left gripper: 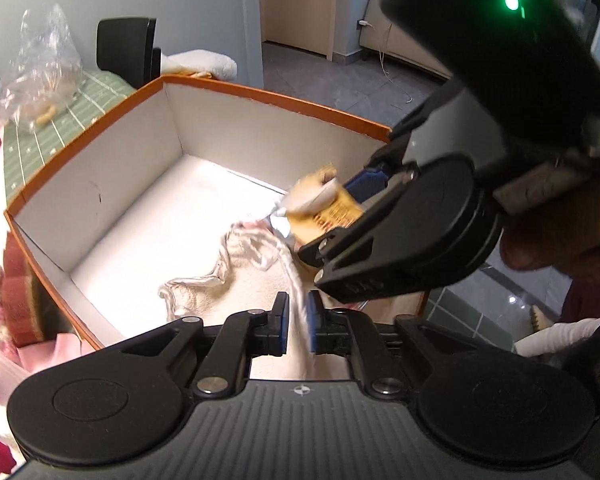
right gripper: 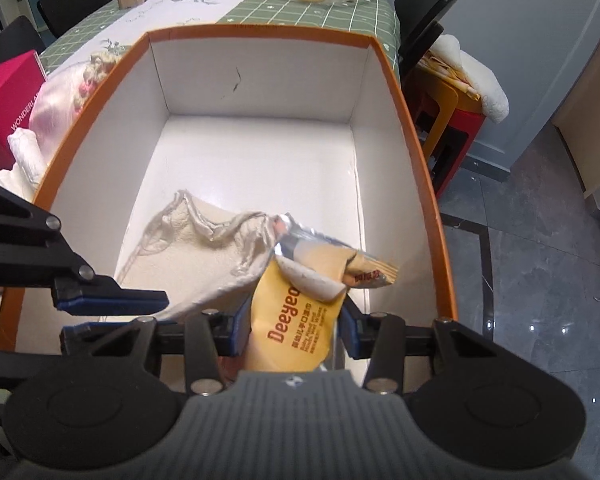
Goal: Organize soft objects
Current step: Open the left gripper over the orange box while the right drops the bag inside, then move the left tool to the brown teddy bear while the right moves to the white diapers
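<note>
1. Two grippers work over one box (left gripper: 100, 184). In the left wrist view, the left gripper (left gripper: 298, 322) has a fold of the cream cloth (left gripper: 256, 280) between its pads. A narrow gap shows beside the cloth, so it looks loosened rather than clenched; the cloth lies mostly on the box floor.
2. Also in this view, the right gripper (left gripper: 340, 216) reaches in from the right, clamped on a yellow wipes pack (left gripper: 320, 208) just above the cloth.
3. In the right wrist view, the right gripper (right gripper: 294, 326) squeezes the pack (right gripper: 296, 320) by its sides. The pack hangs inside the box near the right wall, its top flap (right gripper: 316, 280) peeled up and touching the cloth (right gripper: 196, 252).
4. To do this well, I judge the cloth should be freed fully first, then the pack lowered flat beside it, not on top.
5. The far half of the box floor is bare, giving room. The orange rim (right gripper: 416, 128) is close on the right, so lift straight up on leaving.
</note>
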The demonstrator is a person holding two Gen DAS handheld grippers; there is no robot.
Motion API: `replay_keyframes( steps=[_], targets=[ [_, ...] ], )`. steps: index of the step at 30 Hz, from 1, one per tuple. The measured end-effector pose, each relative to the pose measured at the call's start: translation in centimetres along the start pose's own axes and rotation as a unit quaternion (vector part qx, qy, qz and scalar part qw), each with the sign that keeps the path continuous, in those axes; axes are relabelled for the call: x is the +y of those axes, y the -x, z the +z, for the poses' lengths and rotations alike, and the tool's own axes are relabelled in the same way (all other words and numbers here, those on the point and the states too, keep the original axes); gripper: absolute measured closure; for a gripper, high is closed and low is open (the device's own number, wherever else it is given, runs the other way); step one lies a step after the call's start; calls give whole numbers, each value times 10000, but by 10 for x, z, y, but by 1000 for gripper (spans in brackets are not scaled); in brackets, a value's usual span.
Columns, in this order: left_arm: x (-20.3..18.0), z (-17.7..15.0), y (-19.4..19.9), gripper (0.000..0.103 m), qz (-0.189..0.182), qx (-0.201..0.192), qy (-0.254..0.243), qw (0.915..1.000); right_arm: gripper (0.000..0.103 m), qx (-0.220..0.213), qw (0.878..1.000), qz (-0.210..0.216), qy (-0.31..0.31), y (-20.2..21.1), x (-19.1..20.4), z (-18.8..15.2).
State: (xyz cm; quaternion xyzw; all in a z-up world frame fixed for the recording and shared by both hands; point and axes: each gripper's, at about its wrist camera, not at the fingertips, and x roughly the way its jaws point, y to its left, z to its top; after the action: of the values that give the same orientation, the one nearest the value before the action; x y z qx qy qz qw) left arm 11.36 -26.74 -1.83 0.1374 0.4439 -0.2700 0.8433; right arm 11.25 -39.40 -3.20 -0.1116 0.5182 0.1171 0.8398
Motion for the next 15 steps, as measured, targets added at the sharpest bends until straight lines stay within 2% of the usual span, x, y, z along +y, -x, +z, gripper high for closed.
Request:
replay_keyframes(
  steps=[3, 6, 10, 12, 15],
  targets=[
    [0, 0, 4, 70, 58, -48, -33, 10000, 56, -80, 10000, 22, -48, 5, -1, -1],
    [7, 2, 11, 69, 39, -145, 65, 9999, 45, -349, 9992, -133, -126, 24, -1, 1],
    [19, 1, 35, 69, 57, -347, 325, 9989, 44, -802, 9950, -312, -499, 56, 6, 6],
    [27, -1, 49, 62, 111, -503, 396, 9979, 42, -992, 9922, -464, -597, 70, 18, 9],
    [41, -11, 72, 57, 264, -629, 445, 9967, 37, -1284, 9877, -597, -664, 91, 40, 13]
  ],
)
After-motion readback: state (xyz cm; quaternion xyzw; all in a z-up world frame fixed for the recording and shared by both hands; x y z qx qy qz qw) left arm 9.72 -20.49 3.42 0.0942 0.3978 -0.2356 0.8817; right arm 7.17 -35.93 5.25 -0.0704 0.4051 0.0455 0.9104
